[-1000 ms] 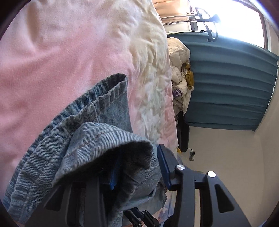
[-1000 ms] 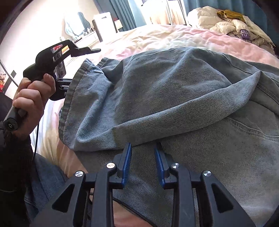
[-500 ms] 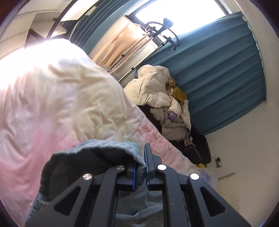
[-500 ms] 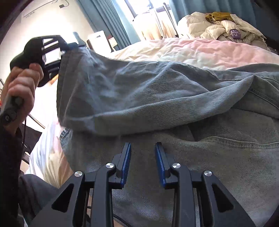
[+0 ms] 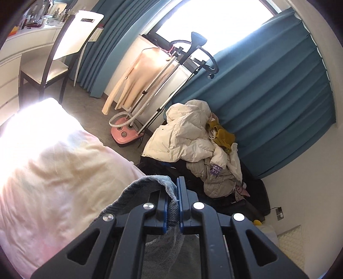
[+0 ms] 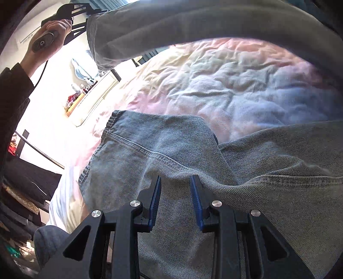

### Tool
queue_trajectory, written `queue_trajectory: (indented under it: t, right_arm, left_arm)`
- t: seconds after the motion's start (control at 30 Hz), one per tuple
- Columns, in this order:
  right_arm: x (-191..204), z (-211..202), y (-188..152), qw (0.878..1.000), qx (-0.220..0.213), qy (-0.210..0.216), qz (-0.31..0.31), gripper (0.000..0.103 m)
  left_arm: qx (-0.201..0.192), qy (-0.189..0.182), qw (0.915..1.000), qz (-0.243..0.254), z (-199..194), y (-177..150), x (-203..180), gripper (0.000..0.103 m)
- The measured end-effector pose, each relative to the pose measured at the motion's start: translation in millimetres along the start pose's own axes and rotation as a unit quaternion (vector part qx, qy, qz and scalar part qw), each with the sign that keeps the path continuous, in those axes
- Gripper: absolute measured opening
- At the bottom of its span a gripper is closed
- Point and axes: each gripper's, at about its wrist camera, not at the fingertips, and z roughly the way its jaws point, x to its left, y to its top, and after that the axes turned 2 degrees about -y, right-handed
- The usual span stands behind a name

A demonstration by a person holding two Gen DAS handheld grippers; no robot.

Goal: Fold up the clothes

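Note:
A pair of light blue denim jeans lies on a pink and cream bedspread. My left gripper is shut on the hem of one jeans leg and holds it high in the air. In the right wrist view that lifted leg arches across the top of the picture, with the left gripper in a hand at the upper left. My right gripper is open, its fingers just above the jeans lying on the bed, holding nothing.
A pile of white puffer jackets lies beyond the bed by teal curtains. A pink garment steamer with a hanging beige top stands near the window. A white chair and a dresser are at the left.
My left gripper has closed on the jeans leg hem and lifted it high off the bed, swinging upward. The leg now arches over the right gripper. The right gripper stays open.

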Motion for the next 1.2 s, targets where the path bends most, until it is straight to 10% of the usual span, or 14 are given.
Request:
queue_trajectory:
  t: [0.23, 0.5, 0.7, 0.93, 1.2]
  right_arm:
    - [-3.8, 7.6, -0.8, 1.0, 0.003, 0.016, 0.025, 0.028]
    - [20.2, 5.7, -6.4, 0.998, -0.018, -0.031, -0.043, 0.028]
    - [17.7, -2.3, -3.9, 0.999, -0.017, -0.022, -0.025, 0.028]
    - [24.7, -16.8, -7.6, 0.999, -0.023, -0.032, -0.029, 0.028]
    - [27.9, -32.8, -9.1, 0.999, -0.033, -0.025, -0.025, 0.028]
  left_arm:
    - [0.075, 0.092, 0.992, -0.043, 87.1, -28.7, 94.7, 0.007]
    - [0.123, 0.101, 0.984, -0.08, 112.6, -54.2, 154.9, 0.009]
    - [0.094, 0.116, 0.9876, -0.047, 67.7, -53.3, 138.0, 0.049]
    - [0.127, 0.063, 0.9879, -0.064, 13.9, -108.7, 138.1, 0.051]
    - [0.187, 0.011, 0.9782, -0.089, 48.2, -208.7, 149.5, 0.051]
